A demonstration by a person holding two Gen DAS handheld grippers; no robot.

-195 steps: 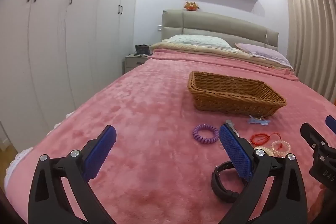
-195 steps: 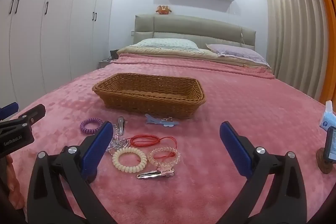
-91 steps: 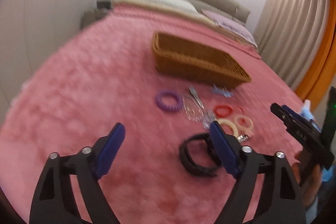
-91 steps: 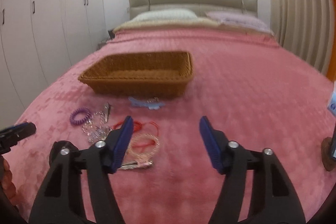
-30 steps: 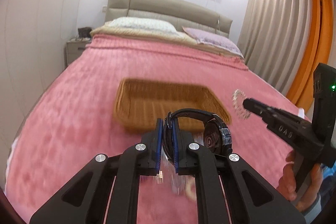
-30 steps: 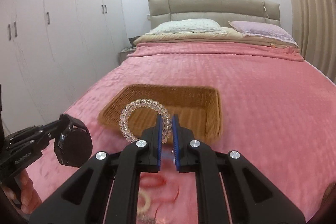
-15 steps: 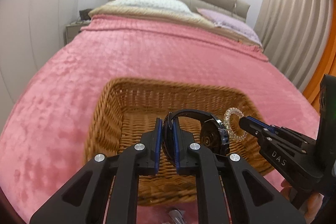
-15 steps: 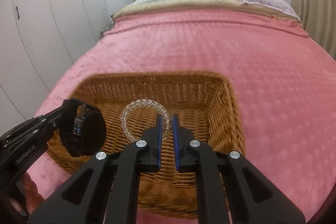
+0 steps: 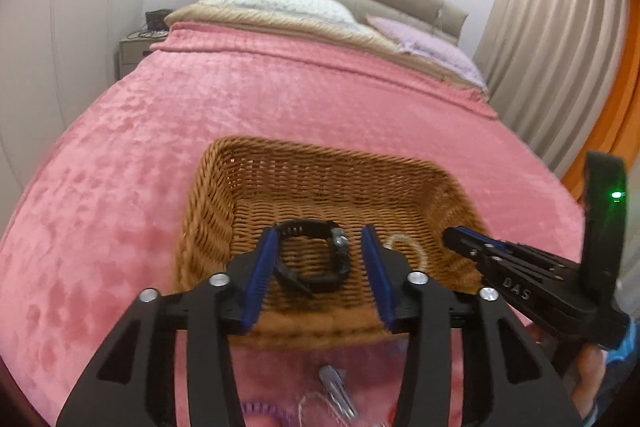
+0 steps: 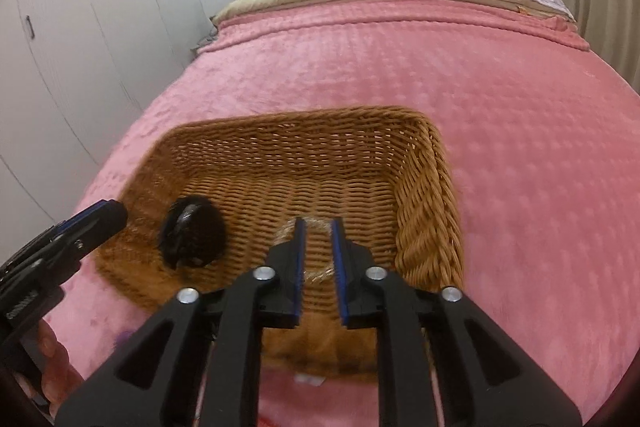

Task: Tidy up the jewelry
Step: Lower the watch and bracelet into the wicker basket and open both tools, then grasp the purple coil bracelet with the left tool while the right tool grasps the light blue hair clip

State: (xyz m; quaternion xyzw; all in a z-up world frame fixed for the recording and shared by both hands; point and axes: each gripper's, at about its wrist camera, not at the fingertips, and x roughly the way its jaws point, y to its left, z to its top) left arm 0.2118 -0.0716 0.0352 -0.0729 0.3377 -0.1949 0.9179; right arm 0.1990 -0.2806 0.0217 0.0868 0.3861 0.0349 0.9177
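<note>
Our left tool point(image 9: 318, 267) has just been opening over the brown woven wicker basket point(image 9: 224, 163); its blue pads now stand about half apart, and the black wristwatch with a rubber strap point(image 9: 316, 259) is seen between them but no longer pressed, so we judge it is released onto the basket floor. Our right tool point(image 10: 318, 251) has also just been opening, only a little; its narrow gap hangs above the clear spiral hair tie point(image 10: 316, 227), which is blurred, and the pads do not seem to press it. In the right wrist view the watch point(image 10: 192, 231) lies at the left part of the basket point(image 10: 428, 219), the hair tie more to the right. We keep both tools pointing down into the basket so the things drop inside and not on the pink plush bedspread point(image 9: 120, 155). A silver hair clip point(image 9: 336, 387) and a purple coil hair tie point(image 9: 264, 413) wait on the bedspread before the basket, so the task is not finished.
</note>
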